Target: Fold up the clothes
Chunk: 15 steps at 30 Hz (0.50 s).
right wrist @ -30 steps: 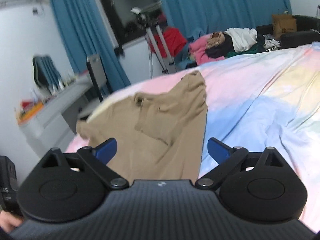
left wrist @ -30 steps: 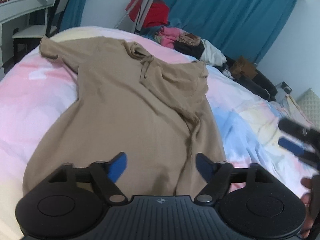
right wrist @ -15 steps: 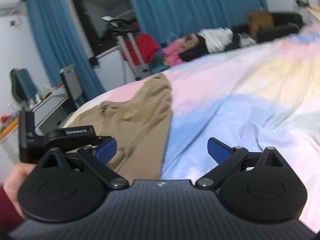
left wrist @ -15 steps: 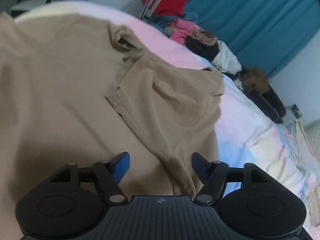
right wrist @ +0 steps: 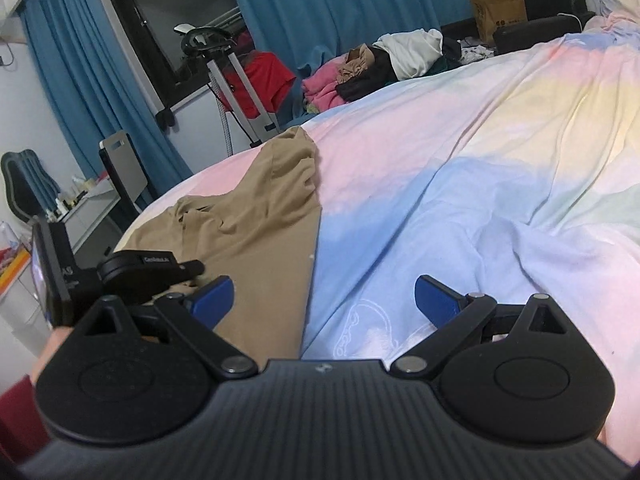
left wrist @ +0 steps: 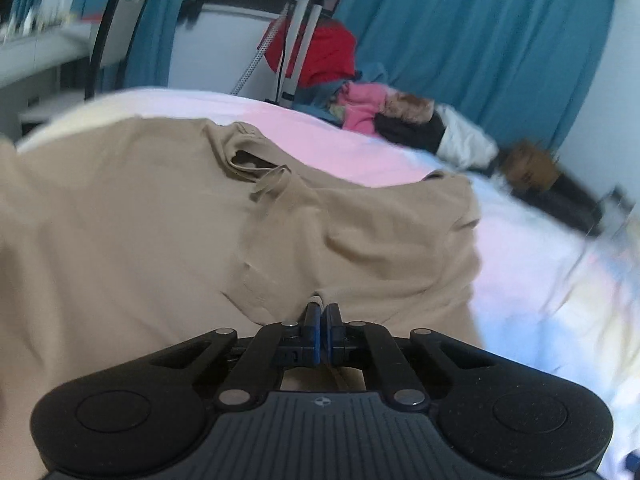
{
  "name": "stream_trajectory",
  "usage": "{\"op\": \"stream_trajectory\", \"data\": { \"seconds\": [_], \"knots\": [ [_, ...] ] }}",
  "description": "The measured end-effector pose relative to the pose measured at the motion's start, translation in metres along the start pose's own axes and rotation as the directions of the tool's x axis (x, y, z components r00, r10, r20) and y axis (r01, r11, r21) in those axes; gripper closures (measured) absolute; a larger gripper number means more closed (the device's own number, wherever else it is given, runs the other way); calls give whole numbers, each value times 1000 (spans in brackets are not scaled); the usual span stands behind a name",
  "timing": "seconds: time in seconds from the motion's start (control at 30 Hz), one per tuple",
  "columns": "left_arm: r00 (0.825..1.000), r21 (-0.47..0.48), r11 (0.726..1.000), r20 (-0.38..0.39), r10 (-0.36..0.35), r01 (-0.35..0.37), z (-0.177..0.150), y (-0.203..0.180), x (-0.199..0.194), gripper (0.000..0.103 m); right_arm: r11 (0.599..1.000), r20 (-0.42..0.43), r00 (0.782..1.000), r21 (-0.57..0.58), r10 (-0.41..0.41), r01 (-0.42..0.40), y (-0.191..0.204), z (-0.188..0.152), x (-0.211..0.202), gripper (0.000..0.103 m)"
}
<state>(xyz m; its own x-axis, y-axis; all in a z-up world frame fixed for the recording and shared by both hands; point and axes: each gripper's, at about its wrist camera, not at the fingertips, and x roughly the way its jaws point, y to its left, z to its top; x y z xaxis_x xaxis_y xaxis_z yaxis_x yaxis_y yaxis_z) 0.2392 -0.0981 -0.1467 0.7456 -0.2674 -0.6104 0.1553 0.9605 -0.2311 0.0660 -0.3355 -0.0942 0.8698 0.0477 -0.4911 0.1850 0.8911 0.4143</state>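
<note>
A tan T-shirt [left wrist: 140, 216] lies spread on the pastel bedsheet [left wrist: 540, 264], with one sleeve folded inward over the body. My left gripper [left wrist: 321, 310] is shut on a pinch of the tan T-shirt at the folded sleeve's edge. In the right wrist view the T-shirt [right wrist: 264, 216] lies at the left. My right gripper [right wrist: 324, 300] is open and empty, just above the sheet [right wrist: 480, 168] beside the shirt's right edge. The left gripper's body [right wrist: 132, 268] shows at the left, over the shirt.
A pile of clothes [right wrist: 380, 68] lies at the far bed edge, also in the left wrist view [left wrist: 400, 116]. A tripod with a red garment [left wrist: 316, 52], blue curtains [left wrist: 480, 40], a desk and chair [right wrist: 120, 168] stand beyond the bed.
My left gripper has dropped onto the shirt and shut on the fabric at the folded sleeve. My right gripper has stayed open and shifted slightly over the sheet.
</note>
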Motion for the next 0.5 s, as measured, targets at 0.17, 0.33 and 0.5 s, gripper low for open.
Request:
{"op": "stream_trajectory", "data": {
  "seconds": [0.17, 0.33, 0.5],
  "knots": [
    [1000, 63, 998, -15, -16, 17, -4, 0, -9, 94, 999, -5, 1000, -33, -11, 11, 4, -3, 3, 4],
    [1000, 83, 996, -11, -30, 30, -11, 11, -56, 84, 997, 10, 1000, -70, -16, 17, 11, -4, 1, 4],
    [999, 68, 997, -9, -41, 42, -22, 26, -125, 66, 995, 40, 999, -102, -10, 14, 20, -4, -9, 4]
  ]
}}
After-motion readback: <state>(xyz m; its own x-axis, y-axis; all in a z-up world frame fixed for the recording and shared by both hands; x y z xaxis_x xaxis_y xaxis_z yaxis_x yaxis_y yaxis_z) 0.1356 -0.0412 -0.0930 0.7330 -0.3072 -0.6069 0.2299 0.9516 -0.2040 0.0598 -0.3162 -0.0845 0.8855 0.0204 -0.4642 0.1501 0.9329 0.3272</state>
